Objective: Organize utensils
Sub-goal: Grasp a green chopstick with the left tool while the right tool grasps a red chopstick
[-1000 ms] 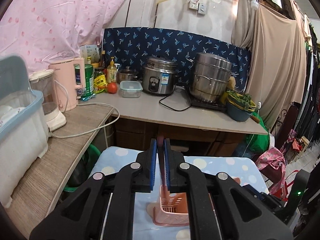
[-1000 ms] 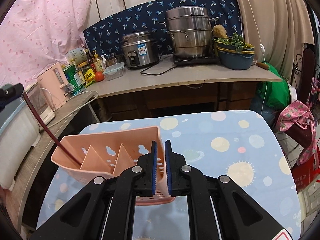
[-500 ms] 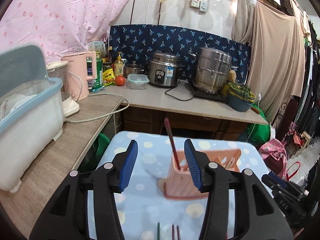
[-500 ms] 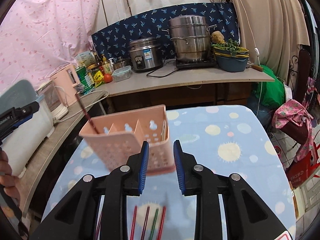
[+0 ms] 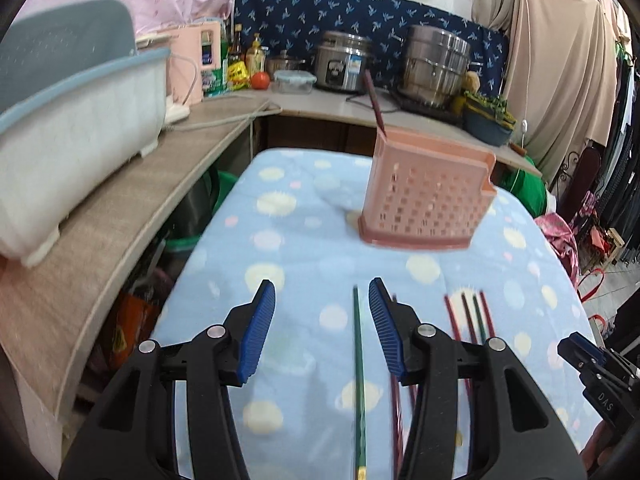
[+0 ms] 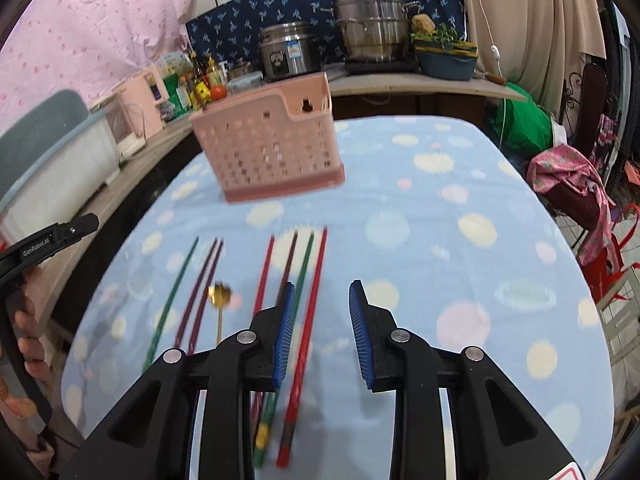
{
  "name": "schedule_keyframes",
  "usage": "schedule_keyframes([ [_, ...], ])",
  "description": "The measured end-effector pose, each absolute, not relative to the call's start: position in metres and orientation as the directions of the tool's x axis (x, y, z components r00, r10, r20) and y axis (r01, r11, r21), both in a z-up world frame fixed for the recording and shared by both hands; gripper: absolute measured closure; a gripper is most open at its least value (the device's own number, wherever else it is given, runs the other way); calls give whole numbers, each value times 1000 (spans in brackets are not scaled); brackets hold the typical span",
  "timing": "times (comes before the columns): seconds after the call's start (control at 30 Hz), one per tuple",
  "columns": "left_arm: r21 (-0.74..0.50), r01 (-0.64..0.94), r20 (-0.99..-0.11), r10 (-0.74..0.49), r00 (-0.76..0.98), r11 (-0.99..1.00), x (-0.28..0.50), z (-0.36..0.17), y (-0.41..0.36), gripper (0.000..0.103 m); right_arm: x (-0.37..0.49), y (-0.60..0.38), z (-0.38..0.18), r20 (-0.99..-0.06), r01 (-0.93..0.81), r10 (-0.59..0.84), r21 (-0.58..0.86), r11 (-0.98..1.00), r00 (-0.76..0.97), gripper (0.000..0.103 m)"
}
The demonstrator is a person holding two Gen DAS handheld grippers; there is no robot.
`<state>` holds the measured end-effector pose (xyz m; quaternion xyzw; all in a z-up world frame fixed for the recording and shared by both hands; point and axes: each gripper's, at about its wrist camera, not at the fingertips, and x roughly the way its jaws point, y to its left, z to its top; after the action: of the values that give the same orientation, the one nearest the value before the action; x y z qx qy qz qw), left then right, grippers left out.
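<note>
Both grippers hang above a table under a pale blue cloth (image 6: 460,200) dotted with yellow and pink spots, and neither has anything between its blue pads. Seen through the left wrist camera, the left gripper (image 5: 322,328) stands with its jaws wide apart, and a green chopstick (image 5: 359,380) lies on the cloth in the gap between them, running away from the camera, untouched by either pad. Just to its right, partly behind the right finger, lie dark red chopsticks (image 5: 396,400), and farther right a small cluster of four more sticks (image 5: 468,316) in red, dark and green. Ahead on the cloth stands the pink perforated utensil caddy (image 5: 428,200), upright, with one dark red chopstick (image 5: 374,102) leaning out of its left end. Through the right wrist camera, the right gripper (image 6: 322,334) is likewise open, its jaws somewhat narrower than the left pair, with a long red chopstick (image 6: 308,344) lying on the cloth just inside its left pad. Beside that stick lie a green one (image 6: 298,300), a dark one (image 6: 290,256) and another red one (image 6: 264,276); farther left are two purple-red sticks (image 6: 202,292), a green stick (image 6: 172,300) and a small gold spoon (image 6: 220,300). All are motion-blurred. Behind the table runs a counter carrying a rice cooker (image 6: 288,54), a steel steamer pot (image 6: 370,28) and a pink kettle (image 5: 194,62)
</note>
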<state>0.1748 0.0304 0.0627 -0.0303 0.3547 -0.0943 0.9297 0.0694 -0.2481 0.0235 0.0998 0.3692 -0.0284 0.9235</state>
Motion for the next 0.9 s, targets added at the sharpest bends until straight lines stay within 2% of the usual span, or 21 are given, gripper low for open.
schedule_keyframes([
  [0.13, -130, 142, -693, -192, 695, 981, 153, 38, 35, 56, 44, -236, 2, -718, 127, 4, 129, 983, 697, 75],
  [0.4, -124, 138, -754, -184, 630, 983, 120, -5, 36, 56, 21, -223, -25, -756, 128, 37, 158, 979, 654, 75],
  [0.77, -138, 153, -771, -203, 603, 979, 102, -20, 34, 56, 19, -210, -34, -769, 113, 47, 155, 981, 638, 76],
  [0.9, -138, 162, -773, -209, 600, 977, 98, -22, 31, 55, 19, -208, -38, -775, 111, 49, 153, 982, 630, 79],
])
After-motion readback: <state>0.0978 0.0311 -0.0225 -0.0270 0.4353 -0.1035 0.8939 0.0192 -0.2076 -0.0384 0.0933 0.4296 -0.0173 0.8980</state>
